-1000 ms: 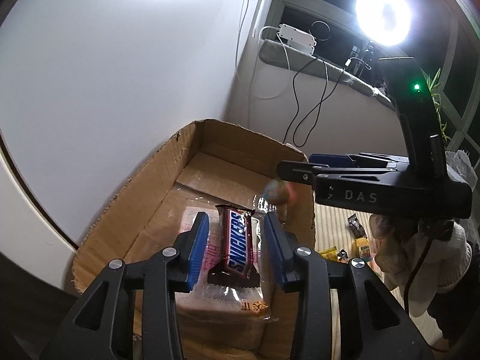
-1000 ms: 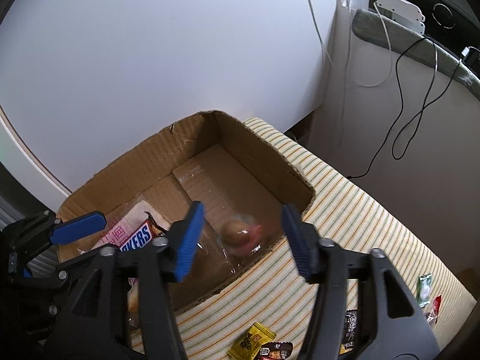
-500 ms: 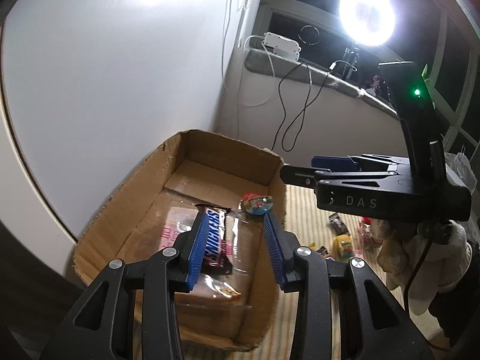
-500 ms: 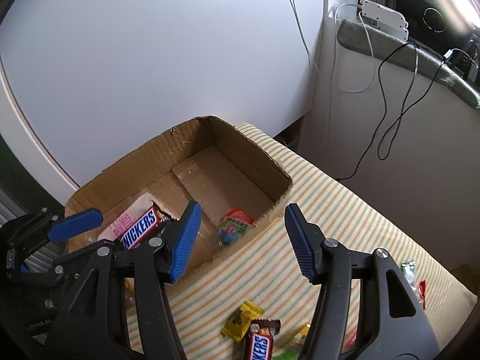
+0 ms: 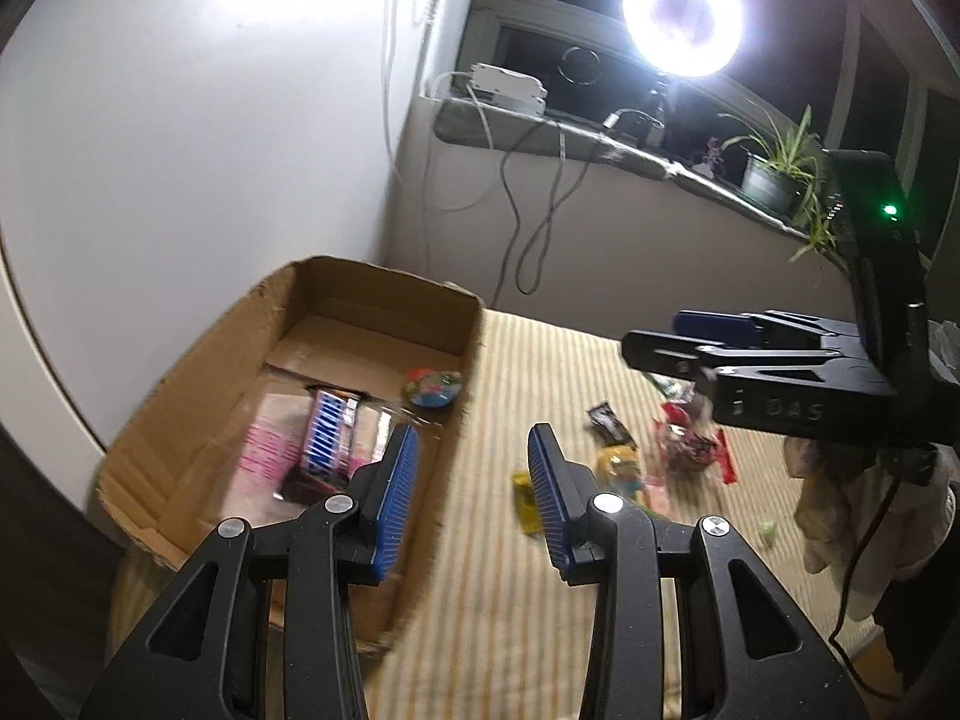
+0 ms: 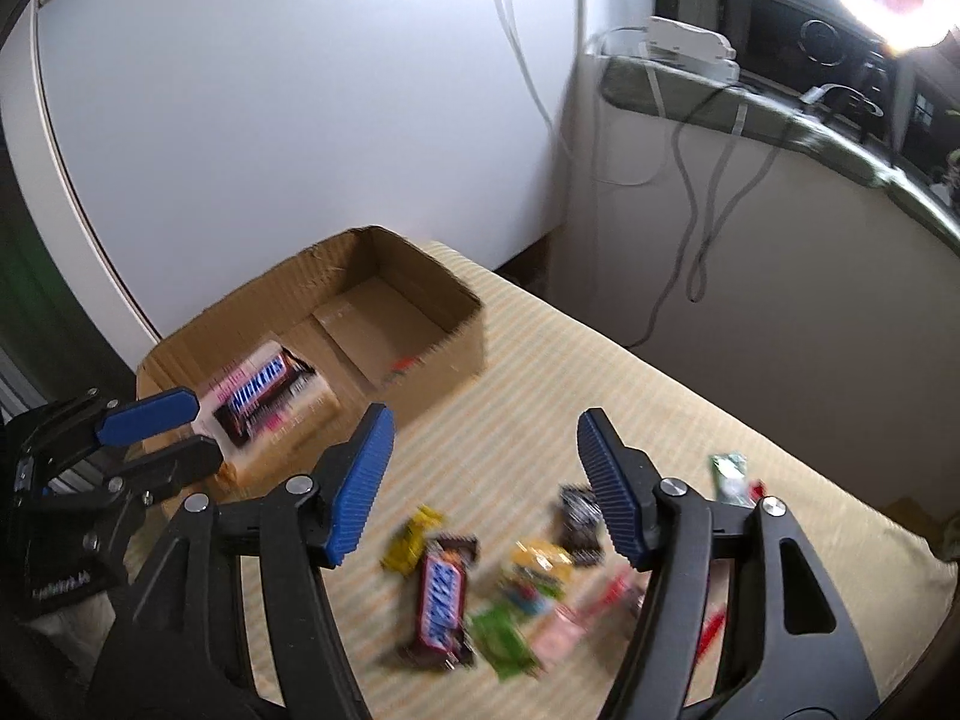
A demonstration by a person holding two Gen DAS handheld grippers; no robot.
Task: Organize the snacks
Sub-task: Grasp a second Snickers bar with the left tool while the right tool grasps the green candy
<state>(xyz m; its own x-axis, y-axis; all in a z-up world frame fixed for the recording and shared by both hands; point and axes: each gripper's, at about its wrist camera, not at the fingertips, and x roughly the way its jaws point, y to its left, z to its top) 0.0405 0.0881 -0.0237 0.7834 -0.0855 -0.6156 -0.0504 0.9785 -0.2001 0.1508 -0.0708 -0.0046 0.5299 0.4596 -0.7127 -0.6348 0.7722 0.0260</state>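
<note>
Only the left wrist view shows the round candy (image 5: 433, 387) in the box (image 5: 198, 372). The loose Snickers bar (image 6: 443, 600) points away from the right gripper (image 6: 483, 486). Both the right gripper and the left gripper (image 5: 471, 495) are wide open and hold nothing.

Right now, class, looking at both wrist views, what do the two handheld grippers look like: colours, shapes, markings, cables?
Both are matte black plastic frames with triangular cut-outs and silver round pivot screws. The left gripper and right gripper each carry two blue ribbed finger pads. Seen from the left wrist camera, the right one's body bears pale "DAS" lettering, a small green light on its upright black mount, and a thin black cable hanging below.
</note>
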